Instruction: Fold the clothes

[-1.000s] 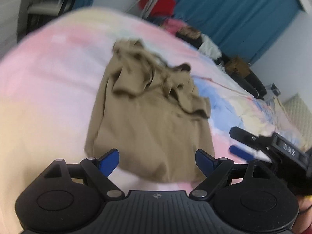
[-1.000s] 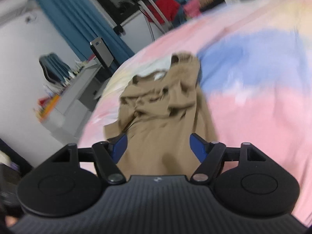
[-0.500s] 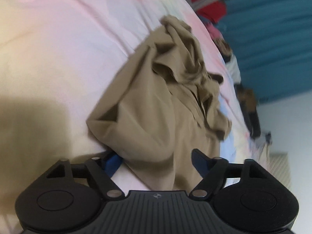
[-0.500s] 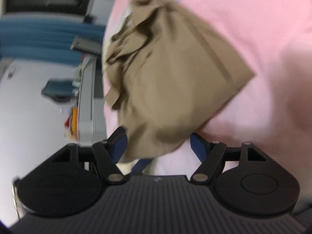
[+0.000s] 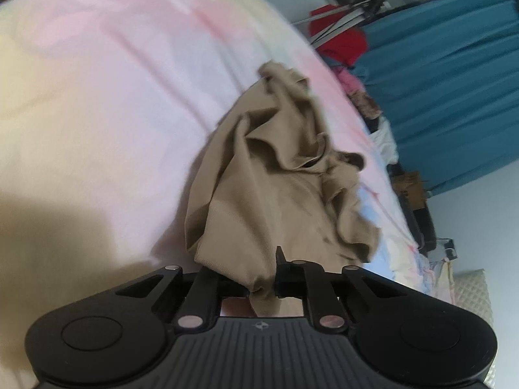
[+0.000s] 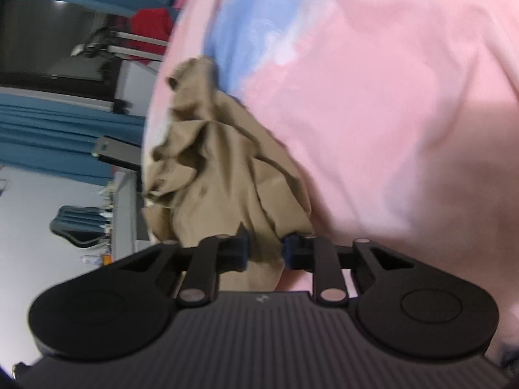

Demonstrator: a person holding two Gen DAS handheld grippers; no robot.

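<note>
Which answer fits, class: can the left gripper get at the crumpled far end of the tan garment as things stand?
Probably not yet. The left gripper has just closed on the tan garment's near edge, so it is occupied; the crumpled far end lies beyond it on the bedsheet.

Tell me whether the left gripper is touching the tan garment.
Touching. The left wrist view shows the left gripper, jaws just closed, pinching a bunched edge of the tan garment.

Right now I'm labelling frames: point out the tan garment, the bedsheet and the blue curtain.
tan garment (image 5: 279, 201), left wrist view, its crumpled middle.
bedsheet (image 6: 373, 97), right wrist view, bare pink area.
blue curtain (image 5: 454, 97), left wrist view, its pleats.
</note>
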